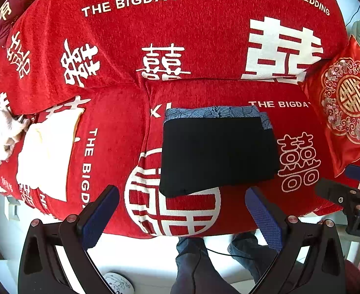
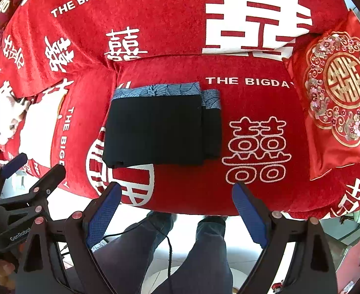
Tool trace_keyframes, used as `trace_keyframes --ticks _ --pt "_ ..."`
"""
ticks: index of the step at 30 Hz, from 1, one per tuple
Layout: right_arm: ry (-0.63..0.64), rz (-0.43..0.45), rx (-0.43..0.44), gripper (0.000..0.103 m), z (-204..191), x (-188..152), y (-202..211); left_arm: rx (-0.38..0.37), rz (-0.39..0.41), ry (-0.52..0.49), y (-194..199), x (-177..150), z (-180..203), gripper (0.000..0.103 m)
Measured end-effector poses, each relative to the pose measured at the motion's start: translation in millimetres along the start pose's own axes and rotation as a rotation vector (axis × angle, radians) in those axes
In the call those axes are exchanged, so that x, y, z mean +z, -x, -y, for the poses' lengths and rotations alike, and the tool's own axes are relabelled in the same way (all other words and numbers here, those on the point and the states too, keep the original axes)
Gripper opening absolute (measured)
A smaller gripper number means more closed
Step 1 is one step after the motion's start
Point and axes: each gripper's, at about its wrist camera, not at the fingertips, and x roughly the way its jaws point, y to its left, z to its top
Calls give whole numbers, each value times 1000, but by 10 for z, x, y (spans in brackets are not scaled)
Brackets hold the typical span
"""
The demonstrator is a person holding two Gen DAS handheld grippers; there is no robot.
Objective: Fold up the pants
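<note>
Black pants [image 1: 216, 152] with a blue patterned waistband lie folded into a compact rectangle on the red sofa seat [image 1: 229, 210]; the right wrist view shows the same pants [image 2: 160, 129]. My left gripper [image 1: 182, 193] hangs open just in front of the pants' near edge, nothing between its blue pads. My right gripper [image 2: 176, 189] is open too, held in front of the sofa's edge and apart from the pants. Each gripper shows in the other's view: the right gripper [image 1: 351, 183] at the right edge, the left gripper [image 2: 35, 166] at the lower left.
A red embroidered cushion [image 1: 349, 103] leans at the sofa's right end. A folded white cloth [image 1: 47, 152] and a crumpled white item [image 1: 1, 132] lie on the left seat. The person's legs in grey trousers [image 2: 180, 250] stand on the white floor below the sofa.
</note>
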Motion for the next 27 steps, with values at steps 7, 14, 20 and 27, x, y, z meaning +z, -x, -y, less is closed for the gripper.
trace_keyframes --ticks 7,14,20,27 --pt "0 2 1 93 22 19 2 3 5 9 17 11 -2 103" --pt "19 -7 2 93 -16 55 -10 -11 13 21 37 19 -9 103" --pt "25 -11 -1 93 -32 62 -26 -9 5 28 31 18 -24 103" --pt "23 -11 -1 93 -33 59 -33 -13 18 32 37 22 -22 103"
